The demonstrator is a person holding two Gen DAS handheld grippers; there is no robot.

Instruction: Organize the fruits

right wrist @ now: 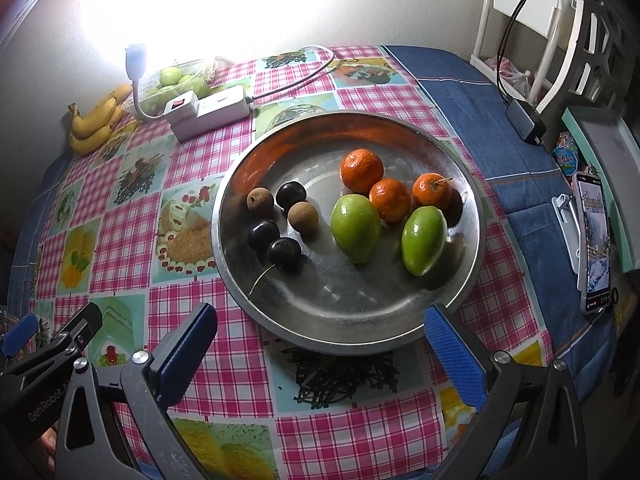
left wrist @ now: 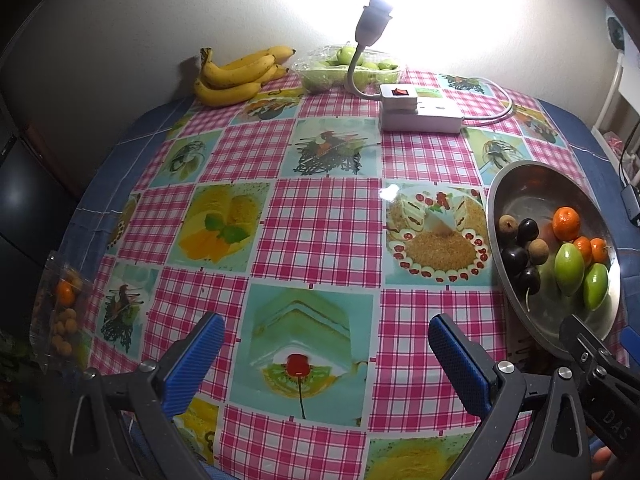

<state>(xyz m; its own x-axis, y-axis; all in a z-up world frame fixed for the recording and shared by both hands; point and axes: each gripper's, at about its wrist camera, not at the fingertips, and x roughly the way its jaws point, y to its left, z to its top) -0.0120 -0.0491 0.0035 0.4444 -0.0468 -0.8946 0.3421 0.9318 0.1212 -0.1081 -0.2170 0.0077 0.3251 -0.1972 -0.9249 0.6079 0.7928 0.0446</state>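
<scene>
Oranges: three small ones point(right wrist: 361, 170), clustered at the far right of the bowl.
Green fruits: two point(right wrist: 355, 227), glossy and oval, lying just in front of the oranges.
Dark fruits: three point(right wrist: 283, 253), one with a long stem.
Brown fruits: two point(right wrist: 303, 217), rough-skinned, mixed in with the dark ones.
Bowl: one steel bowl point(right wrist: 460, 160) on the checked tablecloth point(left wrist: 320, 220).
Bananas: one bunch point(left wrist: 240, 76) by the wall, beside a clear tub of green fruit point(left wrist: 352, 66).
Left gripper: point(left wrist: 326, 354) hovered low over the cloth, blue fingers spread wide, nothing between them.
Right gripper: point(right wrist: 320, 350) poised at the bowl's near rim, fingers wide apart and empty.
</scene>
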